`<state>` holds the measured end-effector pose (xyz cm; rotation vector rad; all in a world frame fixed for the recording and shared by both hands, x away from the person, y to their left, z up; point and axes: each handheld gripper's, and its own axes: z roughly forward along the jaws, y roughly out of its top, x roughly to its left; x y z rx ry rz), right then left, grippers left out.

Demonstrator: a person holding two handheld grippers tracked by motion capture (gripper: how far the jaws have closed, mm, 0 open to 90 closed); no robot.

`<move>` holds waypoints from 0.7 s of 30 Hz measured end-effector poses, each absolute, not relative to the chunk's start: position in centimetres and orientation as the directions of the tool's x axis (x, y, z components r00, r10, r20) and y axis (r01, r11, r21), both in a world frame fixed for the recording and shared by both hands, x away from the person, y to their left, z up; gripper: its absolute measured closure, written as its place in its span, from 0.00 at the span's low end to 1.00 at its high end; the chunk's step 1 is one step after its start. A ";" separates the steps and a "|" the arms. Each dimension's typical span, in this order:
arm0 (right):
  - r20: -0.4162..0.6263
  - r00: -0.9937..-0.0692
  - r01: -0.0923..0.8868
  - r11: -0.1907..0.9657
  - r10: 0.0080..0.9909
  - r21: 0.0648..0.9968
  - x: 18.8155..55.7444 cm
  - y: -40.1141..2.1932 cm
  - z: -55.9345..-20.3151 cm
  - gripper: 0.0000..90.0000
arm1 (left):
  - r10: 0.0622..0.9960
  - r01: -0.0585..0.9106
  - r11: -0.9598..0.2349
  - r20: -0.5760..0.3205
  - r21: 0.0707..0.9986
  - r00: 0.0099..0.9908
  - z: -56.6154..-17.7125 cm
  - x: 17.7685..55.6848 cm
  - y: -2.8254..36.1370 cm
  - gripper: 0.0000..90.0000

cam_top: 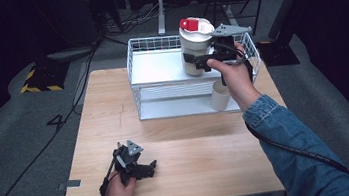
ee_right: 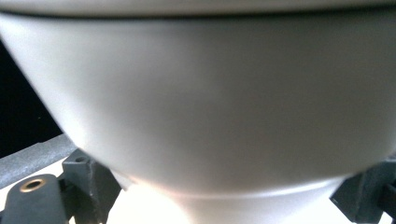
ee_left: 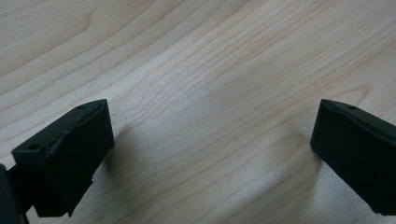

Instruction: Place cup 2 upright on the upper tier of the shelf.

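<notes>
A black "4" is marked on the grey floor [cam_top: 26, 141].

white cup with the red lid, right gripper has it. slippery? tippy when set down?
The cup looks smooth and tapers downward, so it could slide in the right gripper, whose jaws clamp its side. Tall, with a narrower base and a lidded top, it probably tips easily on the white wire rack. Weight cannot be judged; the contents are hidden.

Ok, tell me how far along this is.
Done: nothing is clearly finished; a small white cup stands on the rack's lower shelf. In hand: the right gripper grips the white container with the red-labelled lid over the white wire rack, apparently mid-air. Left: setting it down or carrying it off; the left gripper rests open on the wooden table.
</notes>
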<state>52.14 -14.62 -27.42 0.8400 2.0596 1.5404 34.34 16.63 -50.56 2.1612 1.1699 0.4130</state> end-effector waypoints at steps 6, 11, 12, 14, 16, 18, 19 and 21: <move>0.046 -0.705 0.237 0.175 0.707 0.956 53.4 -13.8 -28.0 0.13 | 0.832 0.630 -0.401 -0.024 0.665 0.555 -50.6 34.4 16.6 0.00; 0.056 -0.687 0.258 0.172 0.724 0.951 54.1 -13.3 -28.4 0.13 | 0.831 0.629 -0.404 -0.022 0.664 0.556 -50.5 34.4 16.7 0.00; 0.060 -0.685 0.262 0.169 0.726 0.950 54.2 -13.3 -28.5 0.13 | 0.831 0.629 -0.406 -0.019 0.663 0.557 -50.5 34.4 16.7 0.00; 0.061 -0.682 0.271 0.174 0.729 0.947 54.4 -13.2 -28.6 0.13 | 0.830 0.629 -0.406 -0.020 0.664 0.557 -50.5 34.4 16.7 0.00; 0.058 -0.680 0.270 0.176 0.731 0.946 54.5 -13.1 -28.8 0.13 | 0.830 0.629 -0.406 -0.020 0.664 0.557 -50.5 34.4 16.7 0.00; 0.060 -0.679 0.273 0.175 0.731 0.946 54.5 -13.1 -28.8 0.13 | 0.830 0.629 -0.406 -0.020 0.663 0.557 -50.5 34.4 16.7 0.00; 0.063 -0.679 0.274 0.173 0.731 0.946 54.5 -13.1 -28.8 0.13 | 0.830 0.629 -0.406 -0.020 0.664 0.557 -50.5 34.4 16.7 0.00; 0.066 -0.677 0.277 0.171 0.733 0.945 54.5 -13.1 -28.8 0.13 | 0.830 0.629 -0.406 -0.020 0.664 0.557 -50.5 34.4 16.7 0.00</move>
